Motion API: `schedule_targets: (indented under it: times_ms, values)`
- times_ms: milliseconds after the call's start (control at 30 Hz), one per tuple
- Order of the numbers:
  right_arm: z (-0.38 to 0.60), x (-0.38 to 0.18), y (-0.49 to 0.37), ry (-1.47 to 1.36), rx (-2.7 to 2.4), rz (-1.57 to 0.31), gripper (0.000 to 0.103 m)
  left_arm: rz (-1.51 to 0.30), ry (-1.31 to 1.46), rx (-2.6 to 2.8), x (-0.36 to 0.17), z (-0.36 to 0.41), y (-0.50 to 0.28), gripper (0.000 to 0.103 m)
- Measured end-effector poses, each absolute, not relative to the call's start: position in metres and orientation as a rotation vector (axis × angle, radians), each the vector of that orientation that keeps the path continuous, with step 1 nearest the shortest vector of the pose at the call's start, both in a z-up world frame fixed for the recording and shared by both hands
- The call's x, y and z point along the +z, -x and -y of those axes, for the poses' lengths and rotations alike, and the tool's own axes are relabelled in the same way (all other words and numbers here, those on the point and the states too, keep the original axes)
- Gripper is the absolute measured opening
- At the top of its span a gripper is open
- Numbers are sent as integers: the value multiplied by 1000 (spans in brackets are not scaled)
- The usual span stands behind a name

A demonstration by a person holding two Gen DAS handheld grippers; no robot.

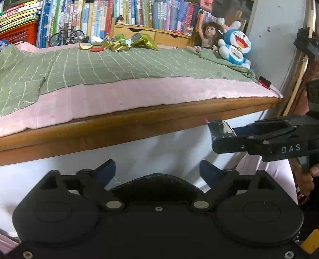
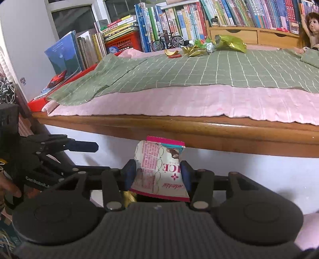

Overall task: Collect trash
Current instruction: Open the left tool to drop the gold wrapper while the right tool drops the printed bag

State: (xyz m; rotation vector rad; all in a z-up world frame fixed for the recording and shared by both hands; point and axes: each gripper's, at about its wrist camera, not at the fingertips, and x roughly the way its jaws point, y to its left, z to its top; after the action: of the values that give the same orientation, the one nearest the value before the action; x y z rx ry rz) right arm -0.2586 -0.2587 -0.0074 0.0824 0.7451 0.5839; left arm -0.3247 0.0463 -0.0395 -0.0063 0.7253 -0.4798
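My right gripper (image 2: 158, 175) is shut on a pink-and-white snack wrapper (image 2: 159, 159), held upright just below the bed's wooden edge (image 2: 199, 129). From the left wrist view that gripper (image 1: 219, 130) comes in from the right, with a sliver of wrapper (image 1: 227, 127) showing. My left gripper (image 1: 157, 169) is open and holds nothing, low in front of the white bed side. More trash lies at the far side of the bed: a banana peel (image 2: 171, 52), gold wrappers (image 2: 195, 50) and a green foil bag (image 2: 231, 42). The left wrist view shows the same pile (image 1: 117, 44).
A green checked blanket (image 1: 99, 67) over a pink sheet (image 1: 139, 95) covers the bed. Books (image 2: 179, 18), a model bicycle (image 2: 167, 40), a red crate (image 2: 123, 41) and wooden drawers line the back. A doll (image 1: 209, 33) and a blue plush (image 1: 236, 47) sit at the right.
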Motion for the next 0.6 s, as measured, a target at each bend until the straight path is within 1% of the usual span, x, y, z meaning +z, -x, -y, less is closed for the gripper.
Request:
schedule_targets:
  times_ms: [33,67,267,433,500,600]
  values:
    - [259,-7,259,-82,581,-744,56,-721,13,-471,-39,-48,324,102]
    - [258,-7,259,-82,578,-743,56,-718,24,-462,-38,-51,322,103]
    - [256,-7,260,-72,584,-742,57,-737,93,-440,-34,-65,307,103]
    - [252,-10,261,-59,593,-754,58,-730,77,-421,-32,-68,304,103]
    - [250,-11,262,-51,591,-757,64,-734,75,-426,-33,-68,304,103]
    - [248,-13,261,-46,592,-768,83,-740,72,-438,-33,-67,304,103]
